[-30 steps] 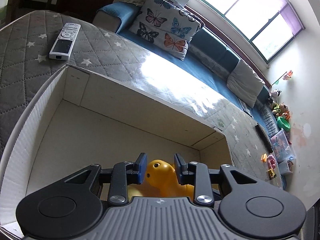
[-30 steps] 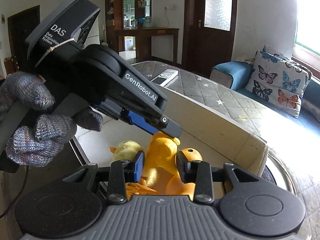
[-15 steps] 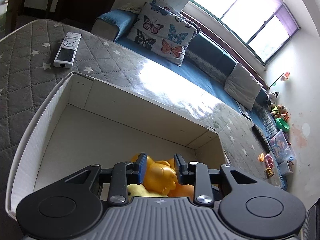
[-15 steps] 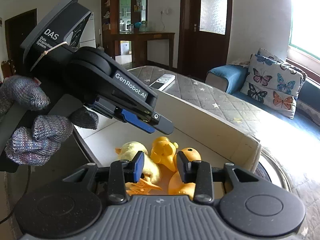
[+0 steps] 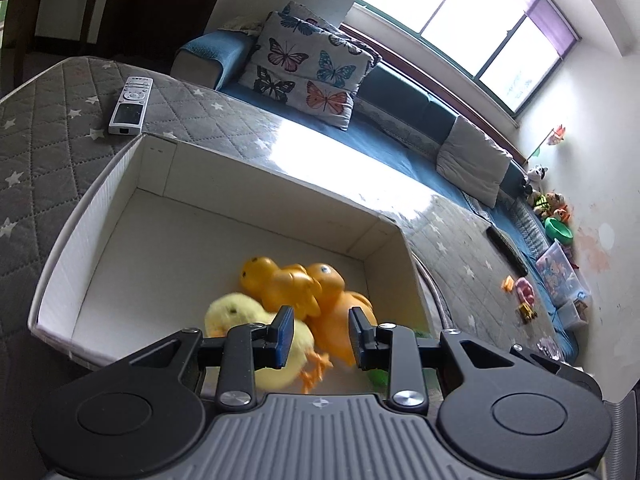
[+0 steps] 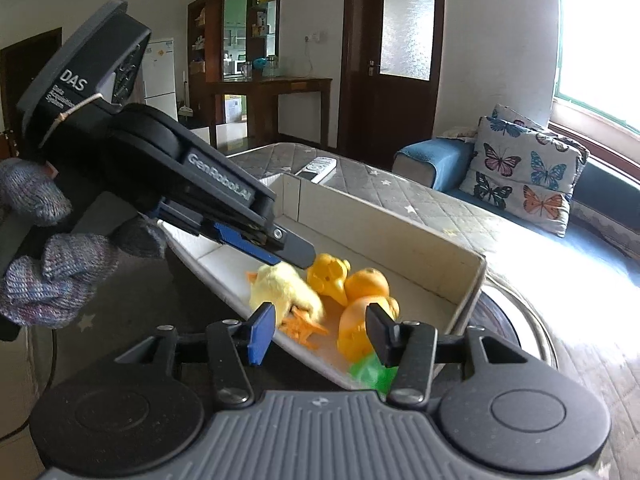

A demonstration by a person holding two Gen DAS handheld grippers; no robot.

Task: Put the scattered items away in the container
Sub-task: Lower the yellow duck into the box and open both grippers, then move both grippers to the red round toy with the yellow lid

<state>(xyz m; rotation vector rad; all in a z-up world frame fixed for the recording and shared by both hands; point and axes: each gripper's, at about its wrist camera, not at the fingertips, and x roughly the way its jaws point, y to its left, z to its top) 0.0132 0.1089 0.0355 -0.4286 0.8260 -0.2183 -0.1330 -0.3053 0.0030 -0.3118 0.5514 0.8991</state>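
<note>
A white cardboard box (image 5: pixel 120 184) (image 6: pixel 400 232) stands on a grey quilted surface. In its near corner lie a yellow plush chick (image 5: pixel 236 312) (image 6: pixel 280 288), two orange rubber ducks (image 5: pixel 280 280) (image 6: pixel 368 284) and something green (image 6: pixel 370 374). My left gripper (image 5: pixel 320 336) hangs above the toys, open, nothing between its pads. In the right wrist view the left gripper (image 6: pixel 288 250) reaches in from the left, held by a gloved hand (image 6: pixel 52 280). My right gripper (image 6: pixel 320 332) hovers over the box's near edge. Its jaws are opening and grip nothing.
A white remote (image 5: pixel 130 104) (image 6: pixel 318 168) lies on the quilt beyond the box's far corner. A butterfly cushion (image 5: pixel 308 76) leans on the blue sofa behind. Small toys (image 5: pixel 524 292) and a dark slim object (image 5: pixel 506 246) lie on the quilt to the right.
Both grippers have drawn back and risen from the box, so the toys now show in full. The right jaws have spread wider; the left jaws keep the same gap.
</note>
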